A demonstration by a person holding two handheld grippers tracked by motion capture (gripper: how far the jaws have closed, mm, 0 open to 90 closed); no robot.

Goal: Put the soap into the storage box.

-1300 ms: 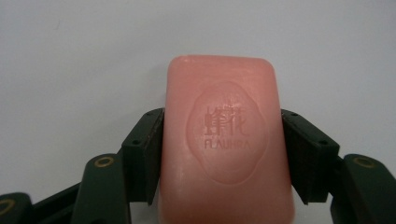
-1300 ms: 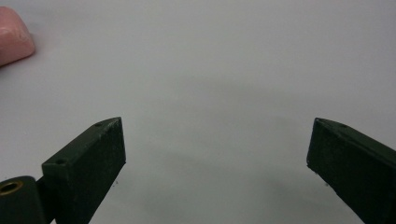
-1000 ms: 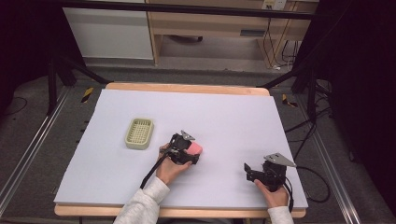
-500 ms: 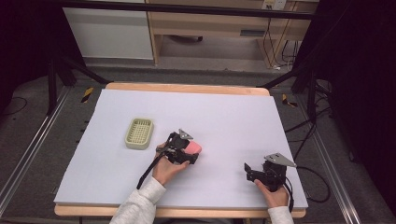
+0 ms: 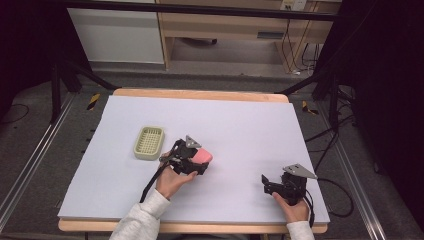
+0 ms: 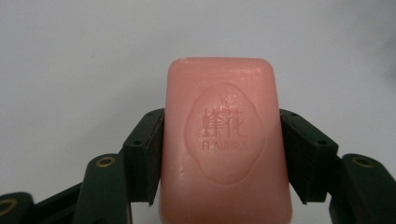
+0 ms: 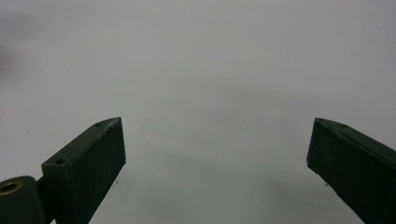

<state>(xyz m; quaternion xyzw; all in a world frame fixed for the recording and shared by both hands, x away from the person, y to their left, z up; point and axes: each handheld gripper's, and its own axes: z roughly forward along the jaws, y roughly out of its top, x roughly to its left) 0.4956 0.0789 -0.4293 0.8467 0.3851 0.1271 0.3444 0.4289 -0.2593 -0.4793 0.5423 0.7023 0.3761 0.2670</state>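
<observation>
The left tongs [image 5: 200, 161] pinch the pink soap [image 5: 202, 156] across its width; the green dish [image 5: 149, 143] lies just left of them. The right tongs [image 5: 267, 182] sit spread, farther off.

The pink soap bar [image 6: 225, 144] looks waxy and smooth, with a soft sheen and a pressed emblem on its face. The fingers [image 6: 148, 156] that press on its two sides are black matt plastic with small brass-coloured metal screws. The desk [image 5: 250, 120] has a matt, pale lilac cover that looks like paper or foam board, and bare light wood shows along its far edge. The soap dish [image 5: 149, 142] near the left edge is pale green plastic with a ribbed grid.
</observation>
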